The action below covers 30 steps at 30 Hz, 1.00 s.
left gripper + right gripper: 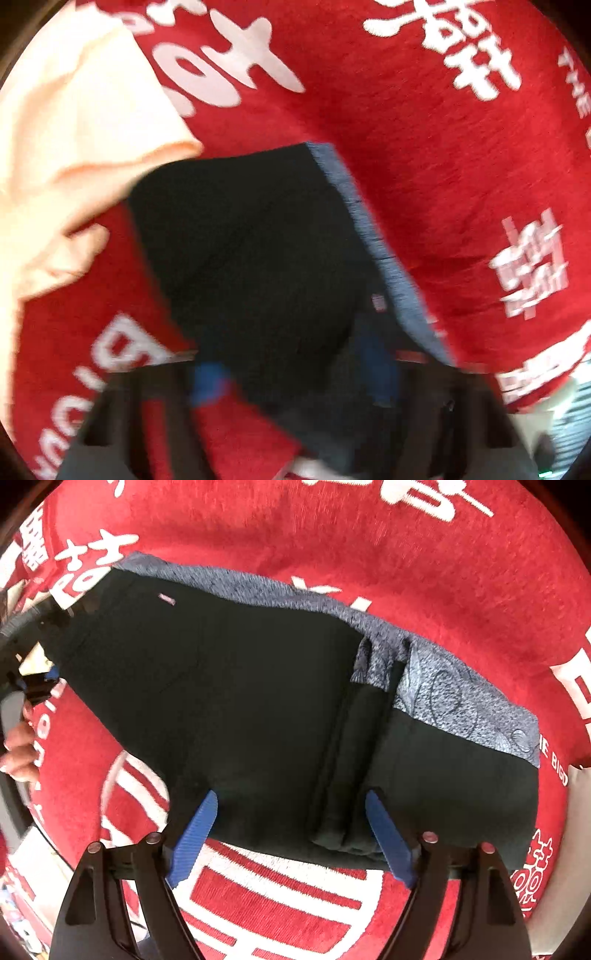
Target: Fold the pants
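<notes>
Black pants [240, 709] with a blue-grey patterned waistband [461, 705] lie folded on a red cloth. My right gripper [291, 834] is open, its blue fingertips [195, 834] apart at the pants' near edge. In the blurred left wrist view the pants [251, 258] with their blue-grey band [373, 229] reach down between my left gripper's fingers [207, 380]. The left gripper [295, 376] looks shut on the pants' edge. The left gripper also shows at the far left of the right wrist view [33, 686], held by a hand.
A red cloth with white lettering [424, 576] covers the whole surface under the pants. A peach-coloured garment [66, 155] lies at the upper left in the left wrist view, overlapping the pants' corner.
</notes>
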### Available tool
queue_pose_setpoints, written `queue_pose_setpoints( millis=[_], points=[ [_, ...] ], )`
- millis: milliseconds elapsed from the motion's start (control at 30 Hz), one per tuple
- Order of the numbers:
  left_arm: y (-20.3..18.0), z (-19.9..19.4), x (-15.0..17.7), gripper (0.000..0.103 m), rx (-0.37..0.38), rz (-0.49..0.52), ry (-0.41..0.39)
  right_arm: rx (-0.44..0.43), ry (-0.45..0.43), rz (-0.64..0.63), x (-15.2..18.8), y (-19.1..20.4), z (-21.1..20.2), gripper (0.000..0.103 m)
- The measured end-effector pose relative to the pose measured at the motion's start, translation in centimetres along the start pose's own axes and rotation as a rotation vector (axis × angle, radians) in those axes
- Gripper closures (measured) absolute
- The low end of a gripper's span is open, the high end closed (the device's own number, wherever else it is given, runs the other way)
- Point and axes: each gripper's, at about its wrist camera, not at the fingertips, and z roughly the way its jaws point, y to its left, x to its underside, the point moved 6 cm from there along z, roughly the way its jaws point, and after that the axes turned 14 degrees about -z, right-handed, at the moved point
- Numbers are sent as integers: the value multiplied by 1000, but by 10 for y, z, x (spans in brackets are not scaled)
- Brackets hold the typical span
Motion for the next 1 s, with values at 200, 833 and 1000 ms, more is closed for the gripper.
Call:
queue_pose_setpoints(
  millis=[200,833,1000],
  points=[
    [-32,-21,16,75,-111,263,-106,-91,-84,47,-38,-11,-51,17],
    [-111,-48,77,75,-213,778,-293,-358,248,-330,-244,130,-33,2],
    [-115,-53,87,75,-208,812,-307,-277,335,-360,-241,132,-7,27]
  ],
)
